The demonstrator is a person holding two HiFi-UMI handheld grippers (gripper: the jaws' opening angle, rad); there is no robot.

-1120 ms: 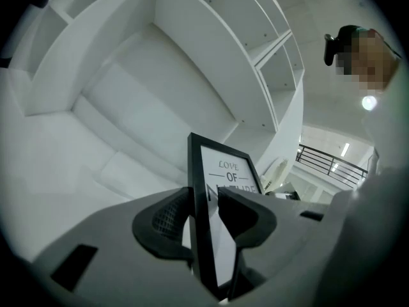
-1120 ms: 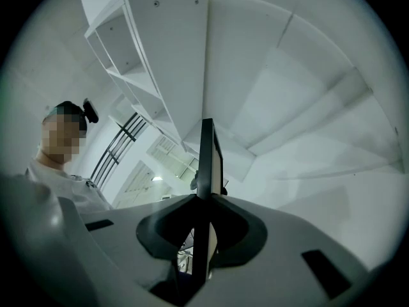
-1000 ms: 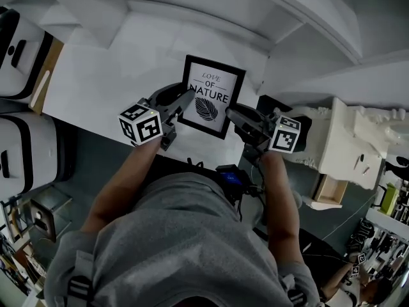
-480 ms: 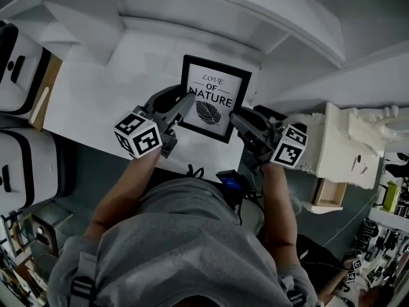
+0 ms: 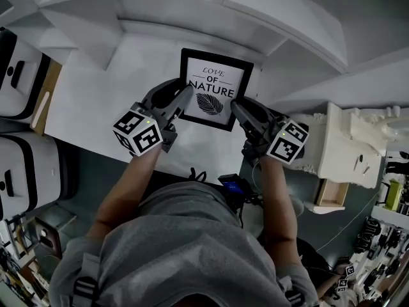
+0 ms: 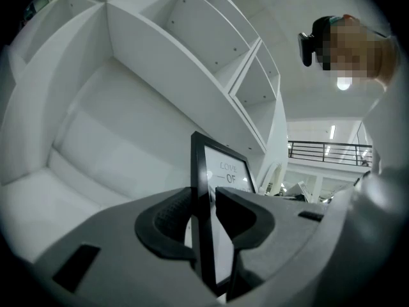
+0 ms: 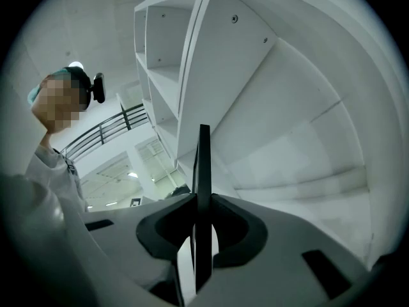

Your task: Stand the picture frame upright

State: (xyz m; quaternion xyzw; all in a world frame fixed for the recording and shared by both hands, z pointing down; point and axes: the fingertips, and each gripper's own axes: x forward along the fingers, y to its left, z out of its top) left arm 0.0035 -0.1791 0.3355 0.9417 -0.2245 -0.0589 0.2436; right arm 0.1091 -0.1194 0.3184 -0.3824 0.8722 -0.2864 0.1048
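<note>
The black picture frame [image 5: 217, 85], with a white "Love of Nature" leaf print, is tilted up off the white shelf surface [image 5: 108, 88] between both grippers. My left gripper [image 5: 184, 102] is at its lower left edge. In the left gripper view the frame [image 6: 225, 171] stands edge-on between the closing jaws [image 6: 204, 204], and the pads touch both faces. My right gripper [image 5: 238, 110] is shut on the lower right edge. The right gripper view shows the frame [image 7: 203, 158] as a thin black blade clamped in the jaws [image 7: 203, 217].
A white shelving unit with curved dividers [image 5: 192, 5] rises right behind the frame. White cases with black trim [image 5: 19, 56] stand at the left. A white ornate piece of furniture [image 5: 348, 146] is at the right. The person's arms and grey shirt fill the foreground.
The frame has moved a little away from me toward the shelf back and tipped up, looking shorter now. Both grippers went with it, and the left jaws narrowed.
</note>
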